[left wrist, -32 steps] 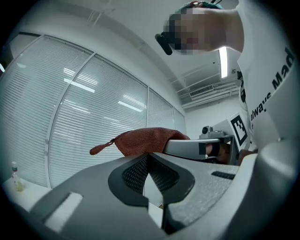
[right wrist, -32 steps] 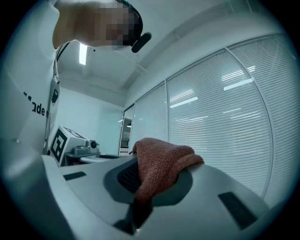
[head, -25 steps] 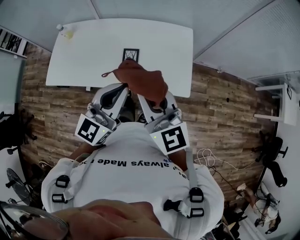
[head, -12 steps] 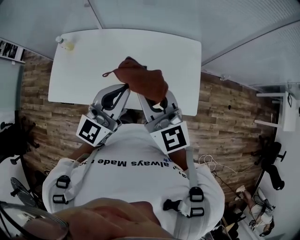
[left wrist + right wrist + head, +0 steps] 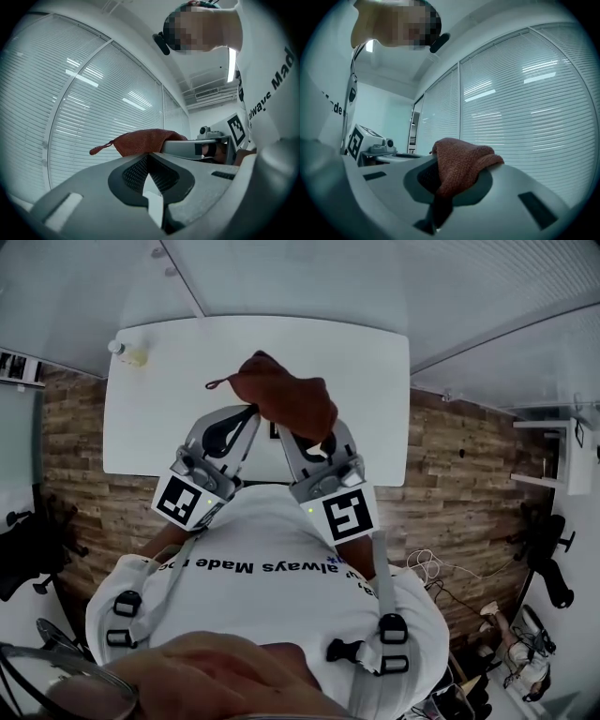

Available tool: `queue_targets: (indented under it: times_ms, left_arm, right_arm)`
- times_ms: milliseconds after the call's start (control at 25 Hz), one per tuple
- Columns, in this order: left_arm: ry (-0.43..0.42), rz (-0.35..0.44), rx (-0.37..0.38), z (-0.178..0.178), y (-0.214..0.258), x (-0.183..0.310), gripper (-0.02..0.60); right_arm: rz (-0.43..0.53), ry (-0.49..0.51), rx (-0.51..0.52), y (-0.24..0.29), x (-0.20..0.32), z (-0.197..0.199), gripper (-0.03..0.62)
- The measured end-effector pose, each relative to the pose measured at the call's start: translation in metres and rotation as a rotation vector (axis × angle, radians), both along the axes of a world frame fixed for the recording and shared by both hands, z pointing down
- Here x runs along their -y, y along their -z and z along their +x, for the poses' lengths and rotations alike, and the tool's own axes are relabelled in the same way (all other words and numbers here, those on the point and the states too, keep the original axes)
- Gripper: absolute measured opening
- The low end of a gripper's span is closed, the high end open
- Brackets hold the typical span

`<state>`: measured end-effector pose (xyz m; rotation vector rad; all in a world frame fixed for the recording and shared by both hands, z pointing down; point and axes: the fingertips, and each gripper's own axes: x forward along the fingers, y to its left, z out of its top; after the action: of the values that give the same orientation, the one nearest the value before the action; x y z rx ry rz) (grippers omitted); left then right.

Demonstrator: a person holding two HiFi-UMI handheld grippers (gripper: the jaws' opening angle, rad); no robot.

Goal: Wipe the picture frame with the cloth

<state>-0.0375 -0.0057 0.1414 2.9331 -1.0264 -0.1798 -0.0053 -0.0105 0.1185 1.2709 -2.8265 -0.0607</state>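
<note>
Honestly, I can't judge the wiping: my right gripper clenches the rust-red knitted cloth, my left gripper is clamped on nothing, and the picture frame is hidden beyond their tips.

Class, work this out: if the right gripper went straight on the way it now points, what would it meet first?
Probably the window blinds: the right gripper, shut on the cloth, faces them with nothing between, though depth is unclear. The table seems to lie below its line.
</note>
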Motion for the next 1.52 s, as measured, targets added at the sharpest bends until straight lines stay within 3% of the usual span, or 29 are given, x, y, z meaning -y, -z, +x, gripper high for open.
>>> queue_targets:
  times_ms: [680,1000,1160,1280,1360,1520]
  left_arm:
    - [-0.006,-0.045,0.007,0.035,-0.007,0.033,0.002]
    - [0.003,-0.105,0.085,0.033,-0.040,0.055,0.002]
    - [0.006,-0.173,0.145,0.025,-0.088,0.066,0.002]
    - [0.012,-0.226,0.190,0.018,-0.133,0.073,0.002]
    - [0.006,-0.256,0.218,0.016,-0.164,0.077,0.002]
    - [-0.010,-0.305,0.250,0.016,-0.213,0.077,0.002]
  right_arm:
    - [-0.031,-0.039,-0.004,-0.006,0.031,0.052,0.021]
    - [-0.082,-0.006,-0.037,-0.039,0.049,0.060,0.020]
    - [-0.086,0.000,-0.100,-0.077,0.066,0.057,0.021]
    - [-0.146,-0.012,-0.173,-0.125,0.077,0.055,0.021]
    - [-0.185,-0.006,-0.243,-0.163,0.084,0.052,0.021]
    - [-0.153,0.058,-0.418,-0.239,0.094,0.034,0.020]
